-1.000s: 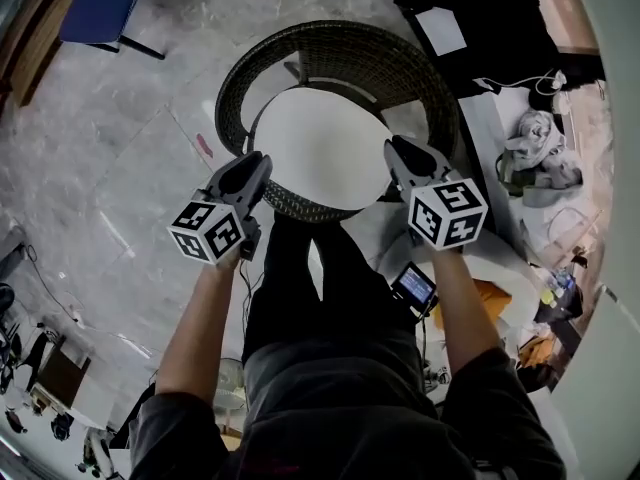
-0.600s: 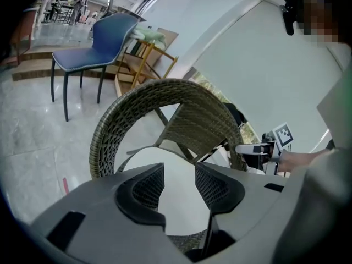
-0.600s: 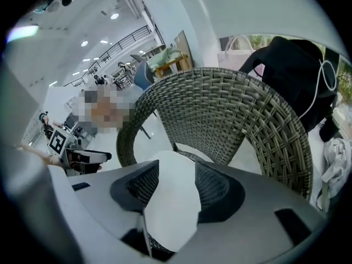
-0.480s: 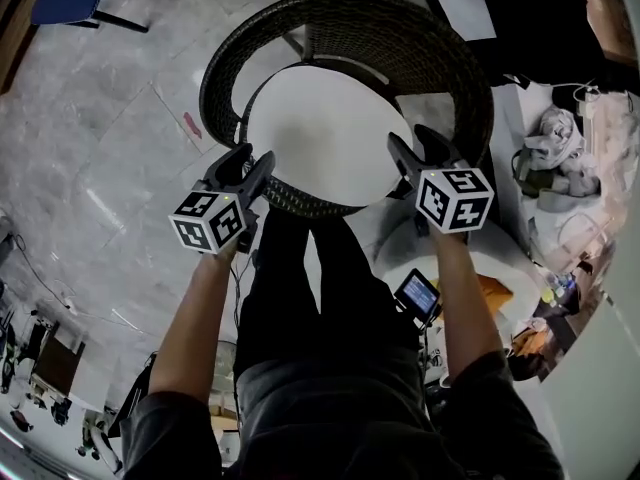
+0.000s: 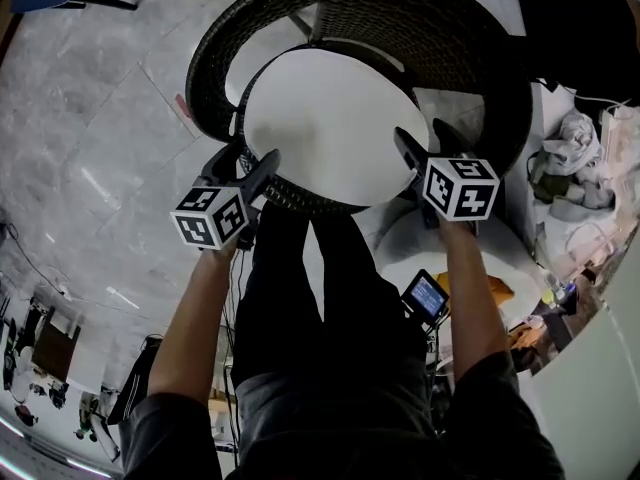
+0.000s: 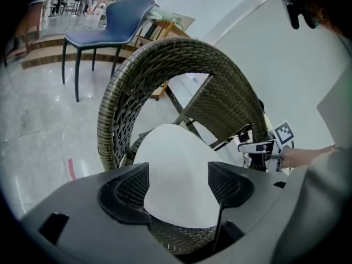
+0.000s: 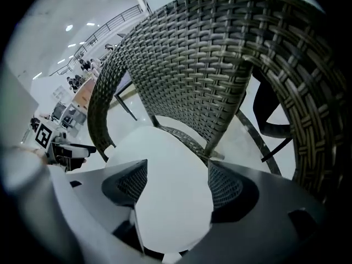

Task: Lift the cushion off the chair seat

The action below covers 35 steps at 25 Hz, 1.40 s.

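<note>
A round white cushion (image 5: 325,123) lies on the seat of a dark wicker chair (image 5: 400,18) with a curved back. My left gripper (image 5: 248,163) hovers at the cushion's front left edge and my right gripper (image 5: 420,143) at its right edge. Both sets of jaws are opening. In the left gripper view the cushion (image 6: 179,169) shows in the gap between the jaws of the left gripper (image 6: 177,188), with the pads clear of it. The right gripper view shows the same: the cushion (image 7: 170,191) fills the gap of the right gripper (image 7: 171,183) and nothing is gripped.
The person's dark-trousered legs stand right at the chair's front. A blue chair (image 6: 118,18) stands on the marble floor beyond. To the right are a pale round surface (image 5: 500,248) and a heap of bags and clutter (image 5: 575,158). A small lit screen (image 5: 427,296) hangs at the waist.
Both grippers have sunk toward the chair's front edge, and the chair now looms larger in the head view. The jaws of both, nearly shut a second ago, now stand apart.
</note>
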Tool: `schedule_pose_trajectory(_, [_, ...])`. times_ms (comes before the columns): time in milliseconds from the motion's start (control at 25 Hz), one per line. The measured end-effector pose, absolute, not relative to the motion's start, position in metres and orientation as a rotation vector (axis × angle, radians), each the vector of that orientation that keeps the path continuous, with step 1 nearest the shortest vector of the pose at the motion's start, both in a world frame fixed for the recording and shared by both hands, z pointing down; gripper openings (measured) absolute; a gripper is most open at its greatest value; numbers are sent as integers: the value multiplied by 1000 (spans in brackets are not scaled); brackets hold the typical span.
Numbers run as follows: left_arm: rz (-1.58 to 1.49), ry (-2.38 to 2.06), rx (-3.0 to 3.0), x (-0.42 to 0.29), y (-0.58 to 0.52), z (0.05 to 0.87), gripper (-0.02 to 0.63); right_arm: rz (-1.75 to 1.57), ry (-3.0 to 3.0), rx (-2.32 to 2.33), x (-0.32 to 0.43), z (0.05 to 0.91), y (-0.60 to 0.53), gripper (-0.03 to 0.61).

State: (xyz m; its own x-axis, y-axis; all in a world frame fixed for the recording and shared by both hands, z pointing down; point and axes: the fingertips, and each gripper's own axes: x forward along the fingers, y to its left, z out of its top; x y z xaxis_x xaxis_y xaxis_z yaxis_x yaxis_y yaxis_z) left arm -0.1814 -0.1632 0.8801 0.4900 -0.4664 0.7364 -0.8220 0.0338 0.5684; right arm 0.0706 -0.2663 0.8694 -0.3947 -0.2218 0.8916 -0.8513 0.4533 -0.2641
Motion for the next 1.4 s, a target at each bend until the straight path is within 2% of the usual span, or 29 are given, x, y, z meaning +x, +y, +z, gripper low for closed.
schedule_pose_trajectory(320, [457, -1133, 1505, -186, -148, 930, 381, 956, -1740, 941, 89, 918, -262, 319])
schedule_pose_trajectory(960, [501, -1145, 1360, -182, -132, 973, 382, 964, -1510, 858, 115, 990, -245, 321])
schedule_pose_trajectory(1080, [536, -1167, 1343, -187, -130, 976, 335, 975, -1496, 839, 118, 995, -244, 318])
schedule_pose_trajectory(1120, [549, -1174, 1335, -189, -130, 978, 290, 971, -1494, 839, 119, 996, -244, 318])
schedule_pose_trajectory(1160, [561, -1178, 1328, -190, -129, 979, 217, 963, -1493, 839, 120, 995, -244, 318])
schedule_pose_trajectory(1200, [573, -1179, 1324, -191, -129, 981, 187, 952, -1493, 837, 120, 995, -244, 316])
schedule_pose_trajectory(1280, [597, -1184, 1321, -190, -128, 983, 181, 935, -1496, 831, 120, 993, -242, 305])
schedule_pose_trajectory(1400, [614, -1198, 1312, -192, -128, 983, 172, 919, -1494, 833, 119, 992, -242, 252])
